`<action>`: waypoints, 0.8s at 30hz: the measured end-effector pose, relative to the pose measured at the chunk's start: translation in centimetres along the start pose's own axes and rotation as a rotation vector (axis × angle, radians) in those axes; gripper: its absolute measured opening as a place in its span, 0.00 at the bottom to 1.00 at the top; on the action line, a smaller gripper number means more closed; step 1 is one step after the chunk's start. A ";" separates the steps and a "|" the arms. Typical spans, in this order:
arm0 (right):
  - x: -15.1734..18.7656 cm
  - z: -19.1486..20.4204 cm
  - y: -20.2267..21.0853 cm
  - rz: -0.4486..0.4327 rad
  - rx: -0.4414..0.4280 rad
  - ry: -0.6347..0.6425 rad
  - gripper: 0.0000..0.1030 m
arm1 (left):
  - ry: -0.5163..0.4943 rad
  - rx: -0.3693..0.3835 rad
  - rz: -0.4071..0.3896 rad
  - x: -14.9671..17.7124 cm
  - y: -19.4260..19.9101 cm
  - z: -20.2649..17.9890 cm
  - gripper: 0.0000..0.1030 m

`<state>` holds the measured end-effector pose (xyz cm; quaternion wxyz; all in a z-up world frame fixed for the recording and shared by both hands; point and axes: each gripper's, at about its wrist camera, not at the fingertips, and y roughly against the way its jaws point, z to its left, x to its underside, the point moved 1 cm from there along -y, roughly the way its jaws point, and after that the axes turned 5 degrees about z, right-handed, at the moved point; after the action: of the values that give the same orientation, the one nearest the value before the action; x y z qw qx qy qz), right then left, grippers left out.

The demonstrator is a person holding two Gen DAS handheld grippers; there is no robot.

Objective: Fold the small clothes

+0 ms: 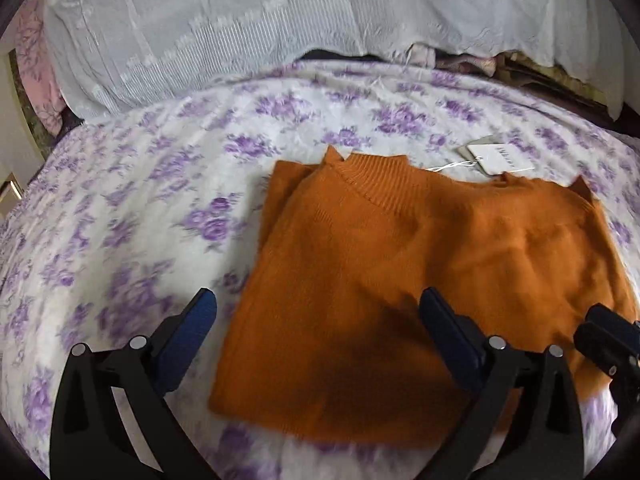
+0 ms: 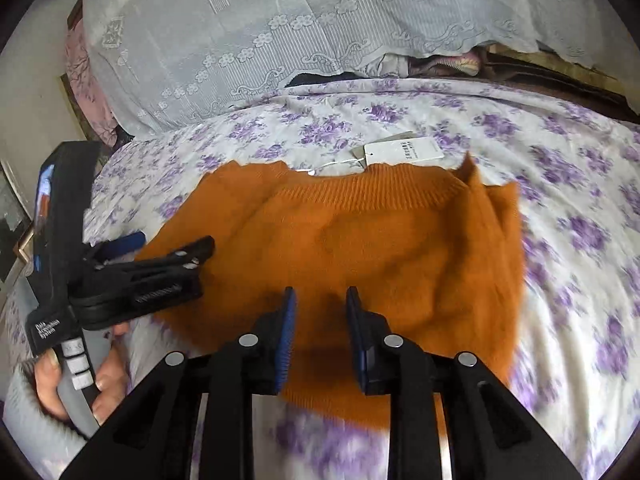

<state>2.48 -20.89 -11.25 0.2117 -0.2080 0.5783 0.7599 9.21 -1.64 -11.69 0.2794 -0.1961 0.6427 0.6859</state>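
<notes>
Both grippers hover above the near edge of the garment with jaws apart. Left gripper [image 1: 318, 316]: jaws spread wide, nothing between them; one blue-padded finger is over the bedsheet, the other over the orange sweater [image 1: 420, 264]. Contact with the fabric cannot be determined. Right gripper [image 2: 321, 300]: jaws parted by a narrower gap, nothing held, both fingers over the sweater's near portion. In the right wrist view, the left gripper appears at the left, held by the person's left hand [image 2: 76, 380], its fingers over the sweater's left edge.

Work surface: a bed covered with a white bedsheet [image 1: 132, 208] printed with purple flowers. The sweater lies flat on it, partly folded, ribbed collar [image 2: 372, 190] at the far side. White paper hang tags [image 2: 404, 150] lie on the sheet just beyond the collar, attached by a thin string.

Room: a large bundle draped in white lace cloth [image 1: 240, 28] occupies the far side of the bed. Pink fabric [image 1: 34, 60] shows at its left end. Dark and mixed textiles [image 2: 452, 62] protrude beneath the lace at the far right.
</notes>
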 end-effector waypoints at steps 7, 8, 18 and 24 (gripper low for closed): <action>1.6 -0.7 -0.6 0.038 0.018 -0.013 0.29 | 0.000 -0.025 0.081 1.3 -1.2 0.5 0.96; 1.6 -0.7 -0.5 0.031 0.016 -0.016 0.29 | 0.004 -0.023 0.082 1.5 -1.2 0.6 0.96; 0.2 -2.7 1.4 -0.047 0.002 -0.118 0.45 | 0.022 -0.057 0.018 0.1 0.0 1.6 0.96; 0.2 -3.4 -0.7 -0.011 0.003 -0.111 0.54 | 0.041 -0.041 0.061 -1.0 -2.5 2.2 0.96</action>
<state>2.99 -23.99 -12.76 0.2478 -0.1686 0.5658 0.7682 11.78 0.45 -12.74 0.2412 -0.1962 0.6398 0.7028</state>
